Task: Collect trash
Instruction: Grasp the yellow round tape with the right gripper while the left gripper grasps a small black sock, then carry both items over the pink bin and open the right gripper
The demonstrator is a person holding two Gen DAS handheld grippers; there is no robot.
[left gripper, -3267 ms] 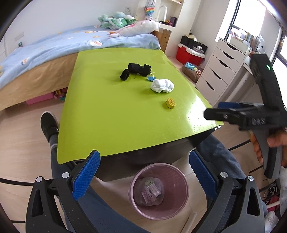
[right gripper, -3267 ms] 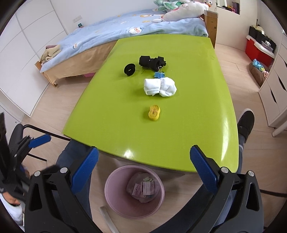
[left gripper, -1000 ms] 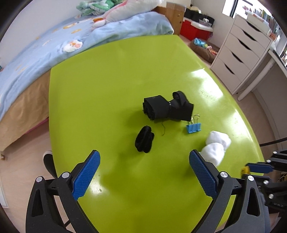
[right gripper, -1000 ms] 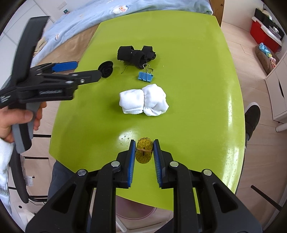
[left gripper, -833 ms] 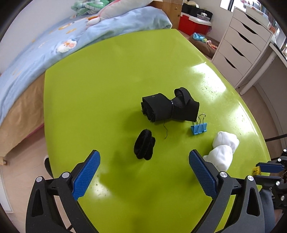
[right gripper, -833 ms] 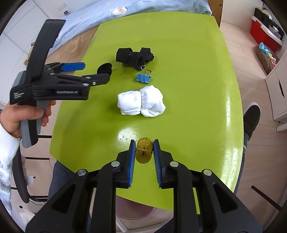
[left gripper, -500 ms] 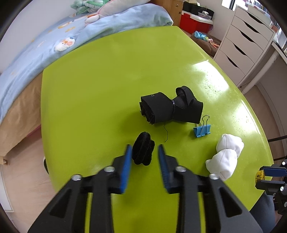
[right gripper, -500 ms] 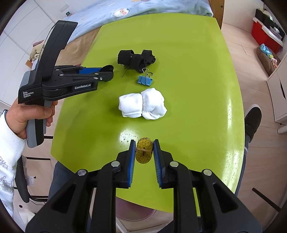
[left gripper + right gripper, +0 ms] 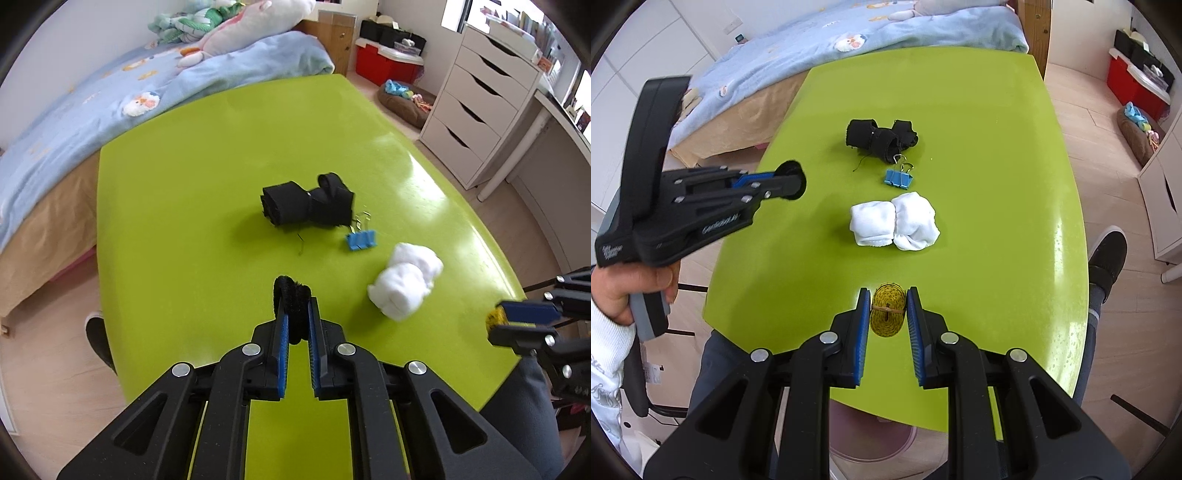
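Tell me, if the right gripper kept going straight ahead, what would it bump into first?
Probably the white sock bundle. The right gripper, already clamped on the yellow tape roll, points at it across the green table.

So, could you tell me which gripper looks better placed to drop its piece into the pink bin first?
Probably the right gripper: shut on the yellow roll at the table's near edge, with the pink bin just below. The left gripper holds its black ring farther in.

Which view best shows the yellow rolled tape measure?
Right wrist view: the yellow rolled tape measure sits face-on between the right claw pads. Left wrist view shows only its yellow edge behind a blue pad.
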